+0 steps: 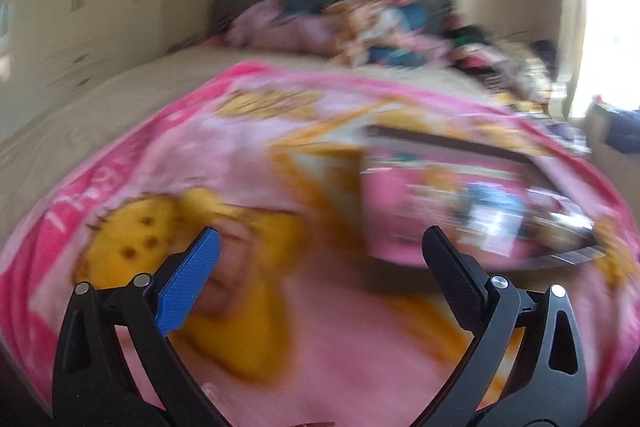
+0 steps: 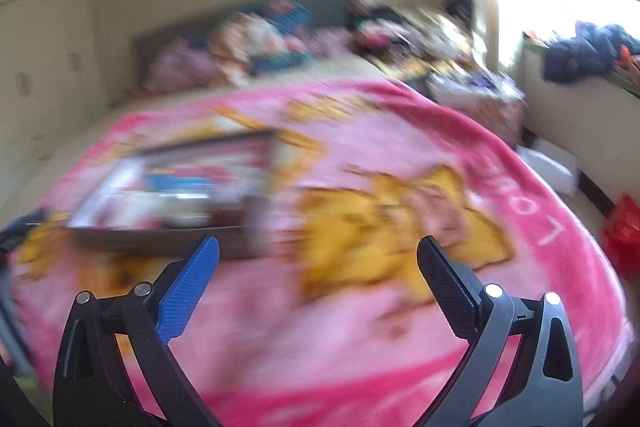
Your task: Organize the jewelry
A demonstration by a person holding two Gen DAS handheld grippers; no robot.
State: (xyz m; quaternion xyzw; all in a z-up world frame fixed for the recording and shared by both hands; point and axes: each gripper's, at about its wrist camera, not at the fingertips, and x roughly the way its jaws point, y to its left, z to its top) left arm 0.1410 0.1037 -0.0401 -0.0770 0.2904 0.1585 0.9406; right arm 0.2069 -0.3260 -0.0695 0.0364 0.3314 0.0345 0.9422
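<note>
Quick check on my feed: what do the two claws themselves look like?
The left claw and right claw match: black angular frames with cut-out slots and silver pivot pins. On each, one finger has a blue textured pad, the other a black textured pad. No cables, sleeves or markings show.

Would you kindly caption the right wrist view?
Motion-blurred: open right gripper above pink blanket, dark-rimmed tray ahead-left.

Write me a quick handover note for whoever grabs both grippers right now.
Left gripper: open, empty, above the pink blanket.
Right gripper: open, empty, also above the blanket.
The open tray lies on the blanket, ahead-right of the left gripper and ahead-left of the right. Its contents are too blurred to identify.
Done: nothing visible.
Left: all the sorting, as far as these blurred frames show.
</note>
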